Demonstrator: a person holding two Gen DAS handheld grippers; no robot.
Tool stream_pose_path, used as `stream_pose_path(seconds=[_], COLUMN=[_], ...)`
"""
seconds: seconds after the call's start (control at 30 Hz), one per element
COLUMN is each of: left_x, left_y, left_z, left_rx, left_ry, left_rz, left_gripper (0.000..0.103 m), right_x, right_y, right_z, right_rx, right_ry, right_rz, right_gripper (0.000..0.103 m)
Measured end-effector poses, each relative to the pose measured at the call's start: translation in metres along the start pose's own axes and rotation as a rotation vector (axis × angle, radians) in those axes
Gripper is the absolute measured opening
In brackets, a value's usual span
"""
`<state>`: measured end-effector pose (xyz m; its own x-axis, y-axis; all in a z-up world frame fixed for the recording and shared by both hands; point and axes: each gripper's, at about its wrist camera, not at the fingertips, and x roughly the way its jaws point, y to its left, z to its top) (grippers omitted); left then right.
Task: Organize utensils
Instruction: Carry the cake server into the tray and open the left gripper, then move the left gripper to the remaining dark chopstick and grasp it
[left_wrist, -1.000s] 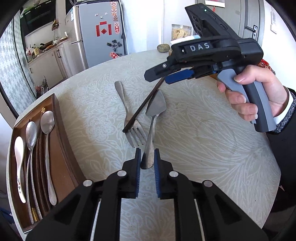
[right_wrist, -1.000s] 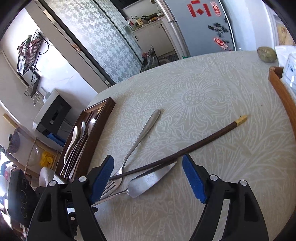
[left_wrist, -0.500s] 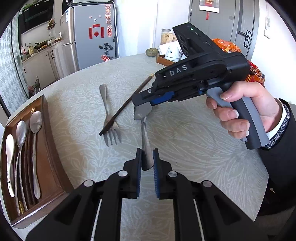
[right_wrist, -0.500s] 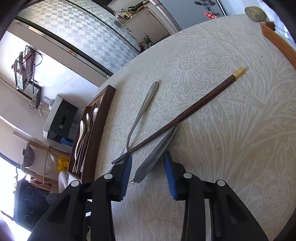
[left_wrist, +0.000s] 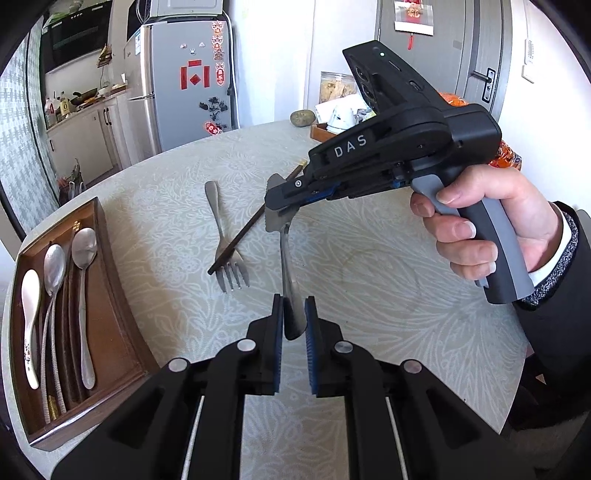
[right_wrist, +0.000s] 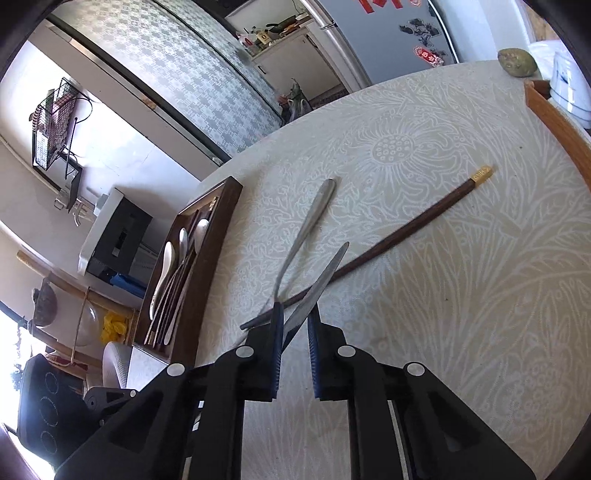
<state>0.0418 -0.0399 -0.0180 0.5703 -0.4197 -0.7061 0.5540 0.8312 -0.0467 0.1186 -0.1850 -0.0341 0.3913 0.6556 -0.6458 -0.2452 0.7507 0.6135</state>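
I'm clamping the butter knife (left_wrist: 286, 266) at both ends, left gripper (left_wrist: 294, 325) on handle, right gripper (right_wrist: 294, 328) on blade, above the table (left_wrist: 388, 295); spoons (left_wrist: 55, 280) are sitting in the tray (left_wrist: 122, 354), fork (left_wrist: 225, 240) and chopstick (right_wrist: 406, 232) waiting.

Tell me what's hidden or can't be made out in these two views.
- Left wrist view: the knife's blade end, covered by the right tongs.
- Left wrist view: the chopstick's far end, behind those tongs.
- Right wrist view: the fork's tines, behind the finger.
- Both views: tray dividers, too crowded to count.
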Motion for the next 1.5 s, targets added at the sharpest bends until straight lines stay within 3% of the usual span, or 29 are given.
stream_pose_path(seconds=[0.2, 0.47, 0.67, 0.83, 0.93, 0.97, 1.0, 1.07, 1.1, 1.23, 1.37, 1.5], left_x=[-0.022, -0.041, -0.036, -0.022, -0.019, -0.019, -0.020, -0.023, -0.025, -0.034, -0.040, -0.039], left_y=[0.033, 0.108, 0.144, 0.150, 0.149, 0.149, 0.150, 0.151, 0.152, 0.145, 0.134, 0.112], left_z=[-0.011, -0.024, -0.024, -0.030, -0.030, -0.031, -0.031, -0.032, -0.032, -0.033, -0.031, -0.018], left_rx=[-0.059, -0.208, -0.266, -0.268, -0.261, -0.261, -0.266, -0.274, -0.275, -0.257, -0.228, -0.188], left_ry=[-0.035, -0.035, -0.013, 0.022, 0.019, 0.019, 0.018, 0.007, -0.005, -0.051, -0.071, -0.086], left_rz=[0.046, 0.107, 0.147, 0.155, 0.167, 0.170, 0.170, 0.172, 0.170, 0.188, 0.205, 0.197], left_gripper=[0.012, 0.012, 0.012, 0.012, 0.013, 0.014, 0.017, 0.040, 0.051, 0.075, 0.085, 0.090], right_x=[0.024, 0.093, 0.138, 0.159, 0.163, 0.163, 0.162, 0.157, 0.152, 0.129, 0.085, 0.044], right_y=[0.063, 0.141, 0.154, 0.155, 0.157, 0.157, 0.159, 0.162, 0.163, 0.164, 0.154, 0.128], right_z=[0.026, 0.056, 0.074, 0.073, 0.072, 0.072, 0.072, 0.071, 0.071, 0.067, 0.065, 0.065], right_rx=[-0.116, -0.265, -0.278, -0.316, -0.335, -0.338, -0.344, -0.359, -0.364, -0.401, -0.467, -0.456], right_ry=[0.000, 0.043, 0.079, 0.077, 0.073, 0.071, 0.068, 0.052, 0.042, 0.038, -0.024, -0.100], right_rz=[0.043, 0.055, 0.049, 0.032, 0.020, 0.022, 0.023, 0.014, 0.014, 0.035, -0.035, -0.099], right_gripper=[0.013, 0.013, 0.012, 0.012, 0.014, 0.021, 0.026, 0.051, 0.053, 0.075, 0.087, 0.089])
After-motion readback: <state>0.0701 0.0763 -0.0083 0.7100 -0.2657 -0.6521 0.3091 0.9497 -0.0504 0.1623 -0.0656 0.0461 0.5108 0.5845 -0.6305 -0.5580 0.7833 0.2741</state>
